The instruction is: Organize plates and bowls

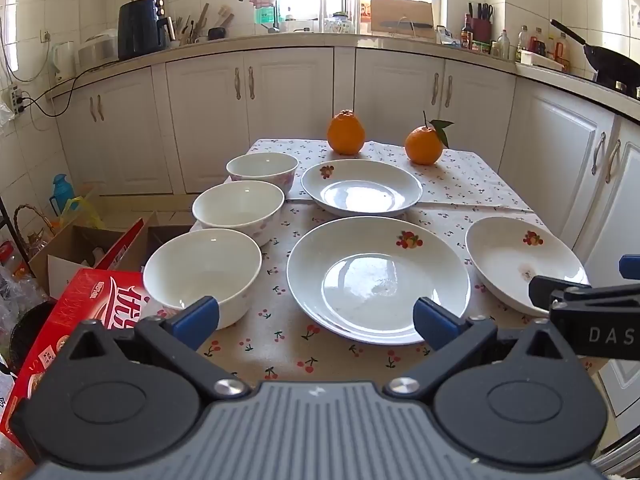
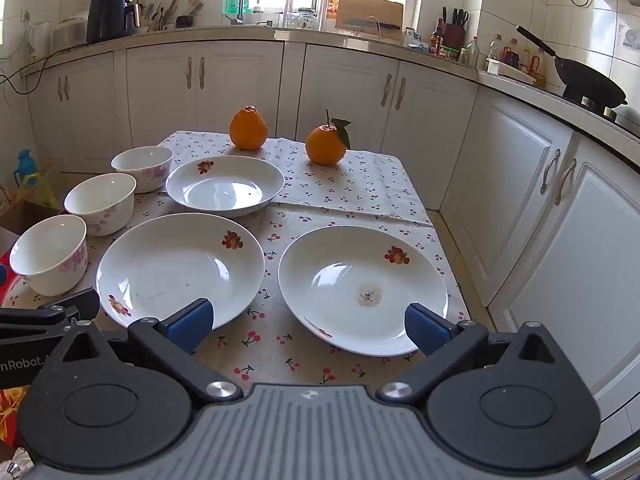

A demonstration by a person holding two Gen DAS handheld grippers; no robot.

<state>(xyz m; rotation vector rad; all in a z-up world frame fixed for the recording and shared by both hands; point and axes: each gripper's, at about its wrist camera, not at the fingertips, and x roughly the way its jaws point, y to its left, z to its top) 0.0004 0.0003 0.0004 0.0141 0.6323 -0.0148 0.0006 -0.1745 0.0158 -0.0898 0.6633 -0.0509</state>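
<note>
While both grippers are hovering spread and empty at the near edge, three plates and three bowls are lying unstacked on the cloth.

Left gripper (image 1: 316,320) is facing the middle plate (image 1: 378,280), bowls (image 1: 202,268) lined up at its left; right gripper (image 2: 308,324) is facing the stained plate (image 2: 362,288). Judgement: nothing is being stacked yet; pinching a rim at its near edge and lifting level would be wise, since glazed rims are slippery. Oranges (image 1: 346,132) are sitting well behind.

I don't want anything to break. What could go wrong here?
The near bowl sits at the table's left edge above a red box, so a nudge might tip it off. The right plate lies close to the table's right edge. Both the left gripper and right gripper are open, holding nothing.
</note>
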